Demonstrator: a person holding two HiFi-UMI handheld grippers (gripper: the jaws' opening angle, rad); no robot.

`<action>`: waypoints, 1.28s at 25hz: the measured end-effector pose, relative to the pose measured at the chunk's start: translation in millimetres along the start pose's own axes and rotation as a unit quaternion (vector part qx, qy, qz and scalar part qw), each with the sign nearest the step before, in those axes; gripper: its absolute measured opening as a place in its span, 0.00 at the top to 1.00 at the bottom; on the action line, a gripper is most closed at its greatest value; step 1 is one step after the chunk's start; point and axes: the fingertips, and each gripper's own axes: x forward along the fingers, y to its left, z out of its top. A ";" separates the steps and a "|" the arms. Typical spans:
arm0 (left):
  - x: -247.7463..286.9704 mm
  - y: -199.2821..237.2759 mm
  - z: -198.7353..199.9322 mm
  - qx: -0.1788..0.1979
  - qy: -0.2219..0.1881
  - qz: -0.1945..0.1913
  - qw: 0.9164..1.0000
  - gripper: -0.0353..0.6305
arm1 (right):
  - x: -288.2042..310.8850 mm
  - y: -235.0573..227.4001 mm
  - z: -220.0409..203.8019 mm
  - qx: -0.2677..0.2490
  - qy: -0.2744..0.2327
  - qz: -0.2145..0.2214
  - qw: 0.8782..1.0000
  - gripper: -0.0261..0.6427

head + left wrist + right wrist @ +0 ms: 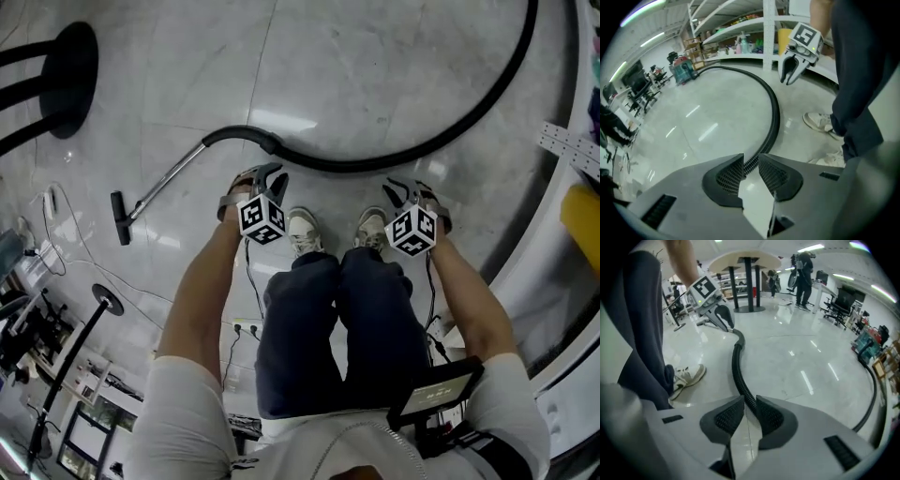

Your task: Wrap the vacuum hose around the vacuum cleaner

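Black ribbed hose (pixel 450 131) curves across the pale floor (pixel 356 56) just ahead of the person's shoes (pixel 302 230) and joins a metal wand (pixel 169 180) on the left. The left gripper (pixel 750 160) and right gripper (pixel 749 401) hover near it, jaws slightly parted, grasping nothing.

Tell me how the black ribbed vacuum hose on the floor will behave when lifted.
The black ribbed vacuum hose probably sags floppily between grips, since it lies in a loose sweeping curve. Its ribs should resist slipping. The rigid silver metal wand at its end would likely drag.
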 end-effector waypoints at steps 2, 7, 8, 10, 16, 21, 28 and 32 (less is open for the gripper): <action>26.4 -4.0 -13.9 0.046 0.017 -0.009 0.999 0.80 | 25.8 5.1 -11.4 -0.036 0.012 0.013 0.999 0.81; 69.5 -5.7 -28.1 0.151 0.030 0.002 0.988 0.72 | 73.8 11.8 -32.6 -0.104 0.044 0.027 0.993 0.65; 75.7 -5.8 -30.0 0.169 0.032 0.004 0.985 0.70 | 81.0 12.3 -35.4 -0.114 0.049 0.026 0.992 0.63; 87.8 -7.0 -34.8 0.199 0.041 0.003 0.979 0.69 | 94.4 13.1 -40.9 -0.132 0.062 0.027 0.989 0.61; 120.4 -8.7 -48.1 0.274 0.059 -0.025 0.959 0.66 | 127.0 10.7 -51.9 -0.178 0.097 0.034 0.979 0.59; 137.9 -10.5 -56.2 0.290 0.069 -0.056 0.953 0.66 | 143.7 4.5 -55.7 -0.210 0.118 0.033 0.970 0.59; 137.4 -5.4 -52.2 0.292 0.052 -0.060 0.953 0.66 | 130.1 -11.7 -46.0 -0.234 0.117 0.008 0.965 0.69; 127.4 -0.4 -47.7 0.260 0.046 -0.066 0.962 0.66 | 89.8 -23.1 -20.2 -0.249 0.070 -0.014 0.966 0.69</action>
